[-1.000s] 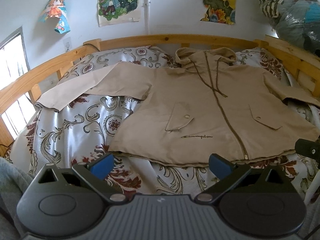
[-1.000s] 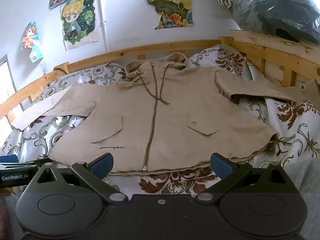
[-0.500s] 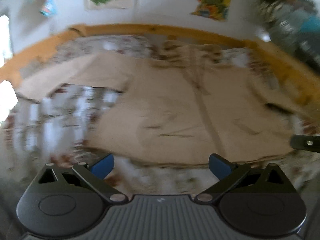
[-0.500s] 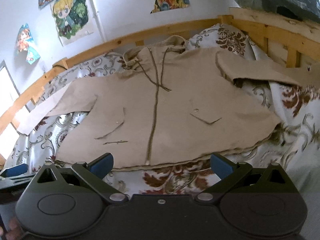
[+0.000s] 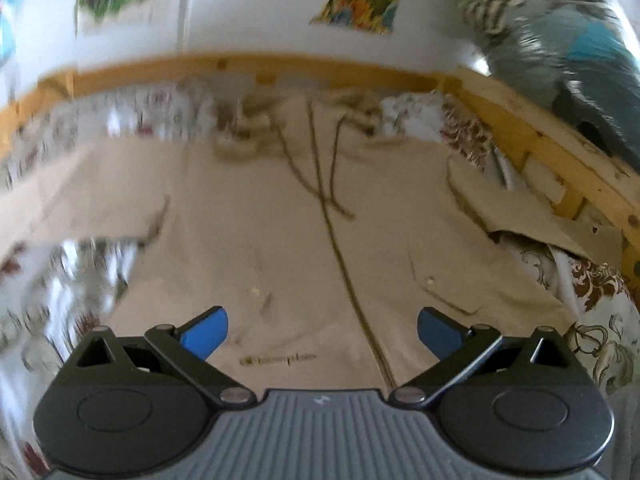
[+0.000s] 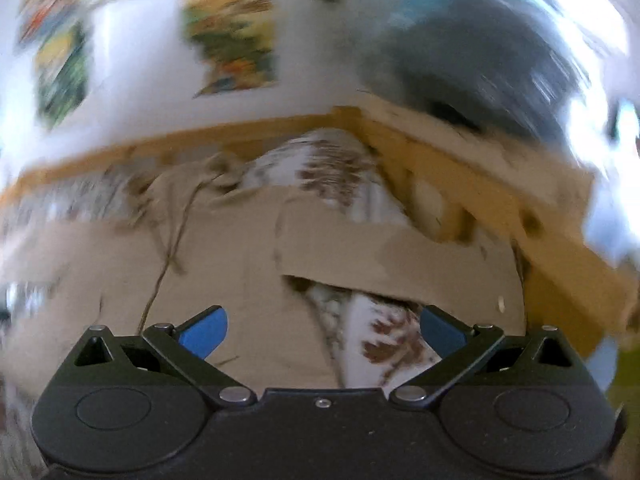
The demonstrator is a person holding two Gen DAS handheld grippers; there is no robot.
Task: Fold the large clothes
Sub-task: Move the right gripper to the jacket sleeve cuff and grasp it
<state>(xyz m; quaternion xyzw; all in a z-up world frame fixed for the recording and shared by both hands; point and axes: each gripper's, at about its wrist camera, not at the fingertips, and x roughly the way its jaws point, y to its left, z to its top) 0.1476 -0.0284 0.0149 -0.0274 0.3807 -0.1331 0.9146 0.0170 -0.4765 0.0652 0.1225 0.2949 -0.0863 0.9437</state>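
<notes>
Nearest to us, the left hand-held gripper (image 5: 322, 330) is spread wide with nothing between its blue pads; it hovers over the lower front of the jacket (image 5: 304, 240), close to the hem, with the zip (image 5: 340, 252) running away between its pads. The right hand-held gripper (image 6: 323, 330) is likewise spread wide and empty. It looks down on the jacket's right side, where tan cloth gives way to the patterned bedspread (image 6: 384, 336).

The jacket lies flat, front up, across the middle of the bed. Its hem faces the near edge and its hood (image 5: 256, 136) lies toward the far rail (image 5: 248, 68). The right sleeve (image 6: 384, 252) reaches out toward the bed's right edge, close to the wooden side rail (image 6: 500, 200). The left sleeve (image 5: 76, 196) stretches toward the left edge. Both views are smeared, so fine detail is lost.

We judge that folding has not begun and that a sleeve fold comes first. To do it well, we would lower each gripper until one pad slides under a single layer, pinching the sleeve near its cuff and near the shoulder. Then we would lift only slightly and carry the sleeve across the chest, keeping it taut so no crease forms.

Beyond the rail, posters (image 5: 356, 0) hang on the white wall.
</notes>
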